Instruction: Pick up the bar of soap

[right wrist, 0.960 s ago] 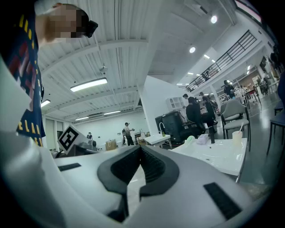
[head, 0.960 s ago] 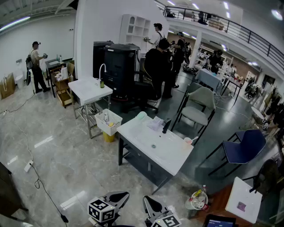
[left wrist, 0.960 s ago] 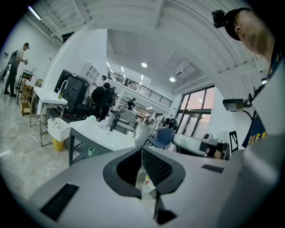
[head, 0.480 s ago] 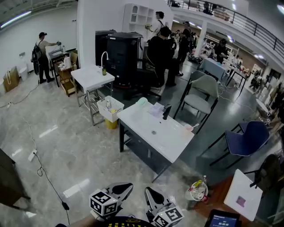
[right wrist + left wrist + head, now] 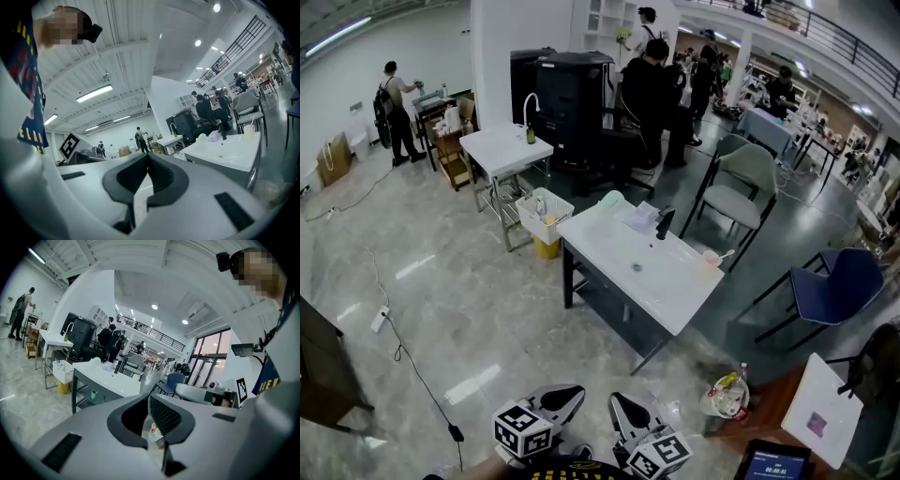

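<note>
Left gripper: the dark, grid-textured pads are clenched against each other at the tips, grasping nothing but themselves. Right gripper: same condition, ribbed black pads closed tip to tip, set in smooth pale grey housings. In the head view both tools sit low at the bottom edge, the left gripper and right gripper just beside each other, each carrying a white cube with black square markers. They hang over a glossy grey marbled floor, well apart from the nearest furniture. That is a white rectangular washbasin counter on a dark frame, with a shallow moulded bowl, a small drain, a black tap and a pink cup at its right edge. The bar of soap cannot be told apart at this range; a pale green rounded item and a lilac item lie at the counter's far end, too small to name. A white crate over a yellow bin stands at the counter's left corner. Open floor lies between the grippers and the counter's near edge; a thin cable crosses the left side, and a crumpled plastic bag and a blue chair bound the right.
</note>
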`<state>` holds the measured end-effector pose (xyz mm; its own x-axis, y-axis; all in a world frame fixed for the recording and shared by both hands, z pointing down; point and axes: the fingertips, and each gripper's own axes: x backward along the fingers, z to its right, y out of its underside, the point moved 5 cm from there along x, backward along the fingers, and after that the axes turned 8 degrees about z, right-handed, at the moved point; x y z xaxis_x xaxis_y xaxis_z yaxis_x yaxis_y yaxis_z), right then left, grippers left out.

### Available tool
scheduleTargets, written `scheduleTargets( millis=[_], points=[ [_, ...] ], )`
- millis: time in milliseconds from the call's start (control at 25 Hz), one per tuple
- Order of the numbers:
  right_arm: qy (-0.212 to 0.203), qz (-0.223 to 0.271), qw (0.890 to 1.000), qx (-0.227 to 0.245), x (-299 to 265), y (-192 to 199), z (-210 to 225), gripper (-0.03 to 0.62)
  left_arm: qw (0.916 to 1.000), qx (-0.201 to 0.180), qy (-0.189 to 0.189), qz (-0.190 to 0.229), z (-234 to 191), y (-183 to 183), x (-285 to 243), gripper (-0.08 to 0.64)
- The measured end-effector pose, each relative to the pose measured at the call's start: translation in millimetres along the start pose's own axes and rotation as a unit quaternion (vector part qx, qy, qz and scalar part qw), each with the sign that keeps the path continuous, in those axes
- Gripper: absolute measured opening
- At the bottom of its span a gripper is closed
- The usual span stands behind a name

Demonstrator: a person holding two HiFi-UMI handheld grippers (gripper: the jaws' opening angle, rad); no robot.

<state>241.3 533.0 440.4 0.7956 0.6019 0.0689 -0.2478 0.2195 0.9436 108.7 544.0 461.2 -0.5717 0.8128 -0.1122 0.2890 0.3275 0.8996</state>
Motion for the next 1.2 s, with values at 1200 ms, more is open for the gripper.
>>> scheduleTargets(
  millis=[1200],
  points=[
    [0.052, -0.027, 0.998, 0.015, -248, 5, 40, 0.009, 0.9987, 0.010, 0.049, 0.005, -222, -105, -52, 0.015]
  ],
)
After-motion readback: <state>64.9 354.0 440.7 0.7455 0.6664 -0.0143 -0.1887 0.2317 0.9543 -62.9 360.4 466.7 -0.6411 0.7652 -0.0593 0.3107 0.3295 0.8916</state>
